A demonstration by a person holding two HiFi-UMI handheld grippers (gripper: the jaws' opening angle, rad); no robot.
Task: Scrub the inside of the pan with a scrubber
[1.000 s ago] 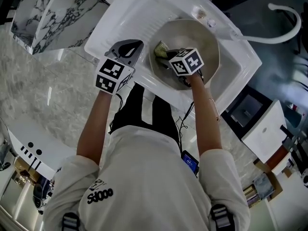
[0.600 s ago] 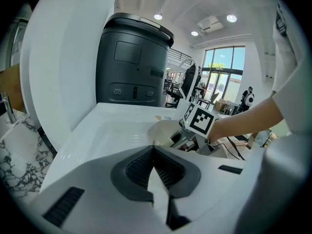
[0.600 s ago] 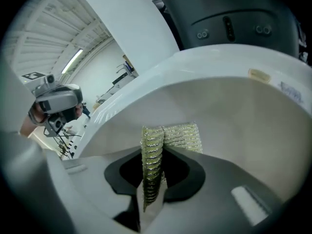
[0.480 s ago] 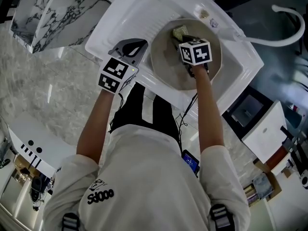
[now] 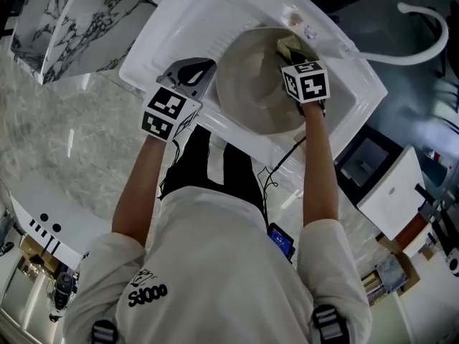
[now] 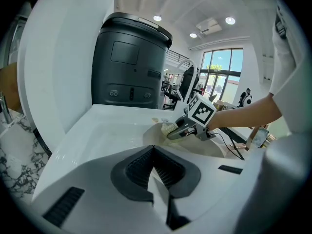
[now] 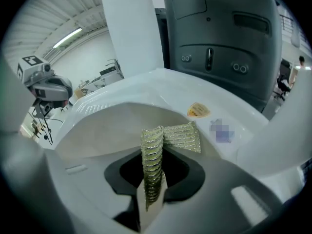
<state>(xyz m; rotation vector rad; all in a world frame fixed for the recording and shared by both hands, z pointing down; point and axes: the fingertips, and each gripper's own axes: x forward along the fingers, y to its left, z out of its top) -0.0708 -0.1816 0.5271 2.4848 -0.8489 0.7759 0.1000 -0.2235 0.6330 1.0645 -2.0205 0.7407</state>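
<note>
Your right gripper, fingers clamped on the scrubber, has swept across the pan to its far wall by the sink's back edge, so scrubbing is progressing; your left gripper's fingers sit closed, empty, at the front edge.

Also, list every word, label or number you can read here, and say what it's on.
"Sd000", roughly, with the first letters uncertain: black print on the back of the shirt.
Yellow sticker on the sink: print too small to read.
Left cube and right cube: square marker patterns only, no letters.
</note>
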